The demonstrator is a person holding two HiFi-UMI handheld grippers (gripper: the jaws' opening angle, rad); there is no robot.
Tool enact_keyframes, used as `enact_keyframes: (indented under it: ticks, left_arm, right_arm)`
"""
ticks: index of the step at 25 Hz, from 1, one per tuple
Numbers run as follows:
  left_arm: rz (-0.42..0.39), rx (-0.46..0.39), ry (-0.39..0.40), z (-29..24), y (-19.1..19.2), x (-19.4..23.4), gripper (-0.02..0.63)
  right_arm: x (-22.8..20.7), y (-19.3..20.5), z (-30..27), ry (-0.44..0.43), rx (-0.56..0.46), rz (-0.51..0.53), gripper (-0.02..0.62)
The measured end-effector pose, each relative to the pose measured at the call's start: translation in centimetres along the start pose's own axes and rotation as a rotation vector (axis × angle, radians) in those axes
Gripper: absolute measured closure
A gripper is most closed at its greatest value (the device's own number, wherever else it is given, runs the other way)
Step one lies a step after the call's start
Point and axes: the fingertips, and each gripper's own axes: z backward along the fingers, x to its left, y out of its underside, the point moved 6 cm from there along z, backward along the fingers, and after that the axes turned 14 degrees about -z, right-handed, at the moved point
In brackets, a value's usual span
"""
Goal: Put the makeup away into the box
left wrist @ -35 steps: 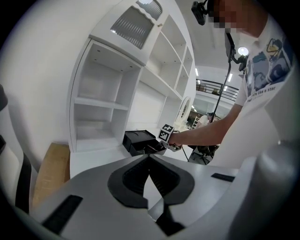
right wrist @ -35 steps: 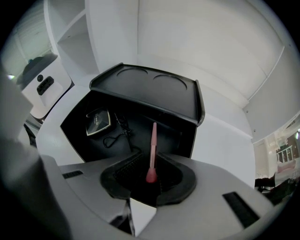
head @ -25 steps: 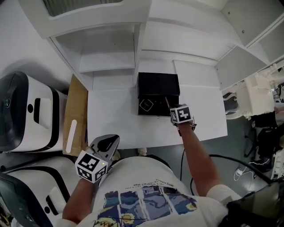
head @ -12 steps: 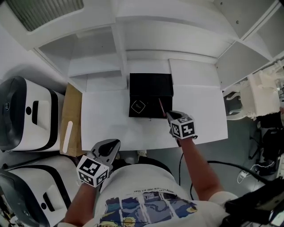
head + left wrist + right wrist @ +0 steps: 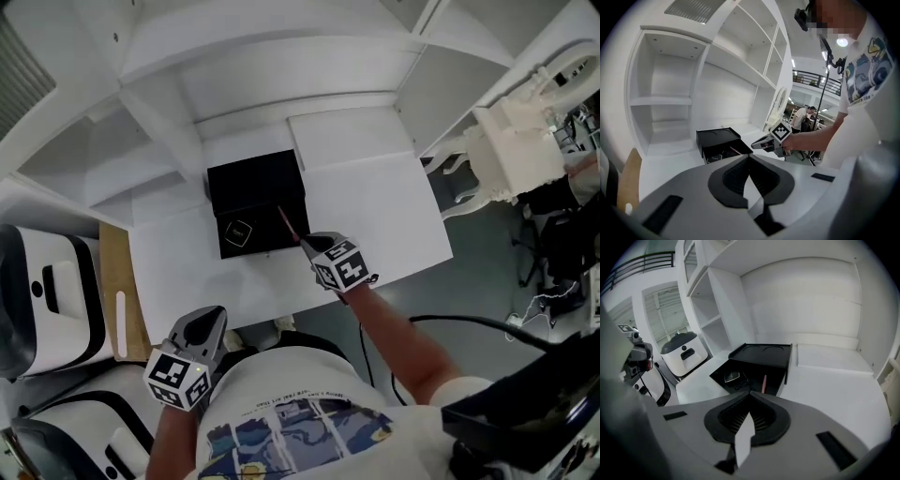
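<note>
Now that the R gripper [image 5: 750,394] sits back from the drawer [image 5: 230,251] w/ its tongs pressed together on nothing, the thin red pencil [image 5: 764,383] is no longer at its tip. It leans inside the open drawer of the black box [image 5: 255,183], free of the jaws. A sec ago the gripper's tip was right at it. I read that piece as put away. L gripper [image 5: 750,157] hangs by the near edge of the table [image 5: 375,216], tongs also together, empty.

Count: 1 box, 1 red pencil, 1 small dark compact [image 5: 238,232] in the drawer beside it, 2 grippers. No other makeup shows on the table, so the task looks near done; drawer not yet shut.
</note>
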Motion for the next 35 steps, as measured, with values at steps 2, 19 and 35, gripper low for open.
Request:
enact_keyframes:
  ticks: [2, 19, 35]
  left_arm:
    - [-0.006, 0.003, 0.008, -0.2, -0.4, -0.1, 0.592]
    - [-0.117, -0.034, 0.129, 2.2, 0.0, -2.0, 0.592]
    - [-0.14, -0.085, 0.166, 13.8, 6.6, -3.8, 0.592]
  right_arm:
    - [0.2, 0.2, 0.1, -0.021, -0.006, -0.004, 0.57]
    - [5.5, 4.3, 5.0, -0.028, -0.083, 0.04, 0.571]
    - [17.4, 12.4, 10.2, -0.001, -0.146, 0.022, 0.571]
